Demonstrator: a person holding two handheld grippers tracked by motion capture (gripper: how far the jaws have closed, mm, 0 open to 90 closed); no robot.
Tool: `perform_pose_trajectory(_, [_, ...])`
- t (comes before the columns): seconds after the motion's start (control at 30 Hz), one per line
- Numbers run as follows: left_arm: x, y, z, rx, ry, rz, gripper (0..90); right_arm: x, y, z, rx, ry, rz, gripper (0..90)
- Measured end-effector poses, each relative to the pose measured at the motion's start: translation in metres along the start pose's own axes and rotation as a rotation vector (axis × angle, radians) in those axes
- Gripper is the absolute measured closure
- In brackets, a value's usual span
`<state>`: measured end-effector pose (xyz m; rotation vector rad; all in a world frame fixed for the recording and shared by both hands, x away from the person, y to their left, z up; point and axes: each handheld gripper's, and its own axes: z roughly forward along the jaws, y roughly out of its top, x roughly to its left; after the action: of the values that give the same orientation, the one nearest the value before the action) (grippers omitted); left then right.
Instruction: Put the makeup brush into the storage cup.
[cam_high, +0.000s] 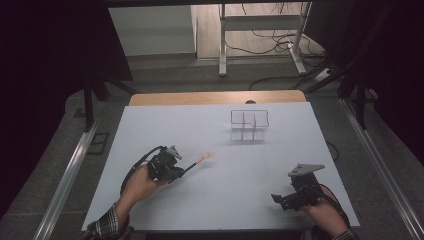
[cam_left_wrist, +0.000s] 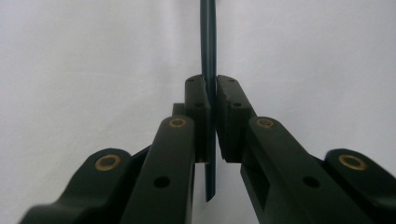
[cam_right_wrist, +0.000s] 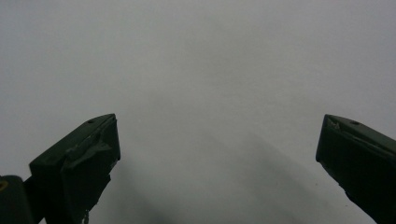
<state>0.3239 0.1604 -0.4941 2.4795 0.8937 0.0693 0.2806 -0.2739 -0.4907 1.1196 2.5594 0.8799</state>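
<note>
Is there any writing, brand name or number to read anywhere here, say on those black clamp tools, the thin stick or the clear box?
No readable text in any view.
The left gripper, shut on a thin brush: no markings.
The right gripper, jaws wide apart: no markings.
The clear divided box: no label.
The white table: blank.

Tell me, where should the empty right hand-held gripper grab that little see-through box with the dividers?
Probably by a top edge of the clear divided organizer. It stands upright and open on the white table, so its thin walls and inner dividers offer the narrow edges. Bring the right hand-held gripper down from above, one jaw inside a compartment, one outside.
</note>
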Motion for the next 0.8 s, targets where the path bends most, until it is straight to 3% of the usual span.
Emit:
perform_pose_trajectory(0.27, [-0.004, -0.003, -0.004, -0.029, -0.015, 0.007, 84.9, 0.0, 0.0, 0.0, -0.002, 0.002, -0.002, 0.0])
perform_pose_trajectory(0.43, [-0.006, -0.005, -0.01, -0.067, -0.031, 0.008, 84.9, 0.0, 0.0, -0.001, -0.004, 0.004, -0.002, 0.0])
perform_pose_trajectory(0.6, [-0.01, -0.008, -0.017, -0.143, -0.031, -0.002, 84.9, 0.0, 0.0, -0.001, -0.005, 0.005, -0.002, 0.0])
perform_pose_trajectory(0.8, [-0.013, -0.009, -0.019, -0.161, -0.033, 0.002, 84.9, 0.0, 0.0, -0.001, -0.007, 0.004, -0.001, 0.0])
